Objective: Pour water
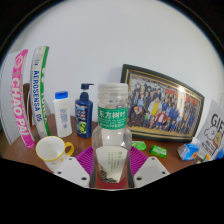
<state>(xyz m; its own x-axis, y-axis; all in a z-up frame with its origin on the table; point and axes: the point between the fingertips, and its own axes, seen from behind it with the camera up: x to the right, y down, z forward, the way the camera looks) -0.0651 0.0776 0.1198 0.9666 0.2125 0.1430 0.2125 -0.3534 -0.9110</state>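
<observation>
Upright, cap upward, the water bottle (113,130) stands pinched between the fingers (84,159)

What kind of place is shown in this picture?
Probably a home or office desk: a framed group photo leans on the wall, beside toiletry bottles and a mug. The gripper holds a water bottle.

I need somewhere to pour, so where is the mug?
In the gripper view the white mug stands on the table left of the water bottle held between the fingers, before a small white bottle.
</observation>
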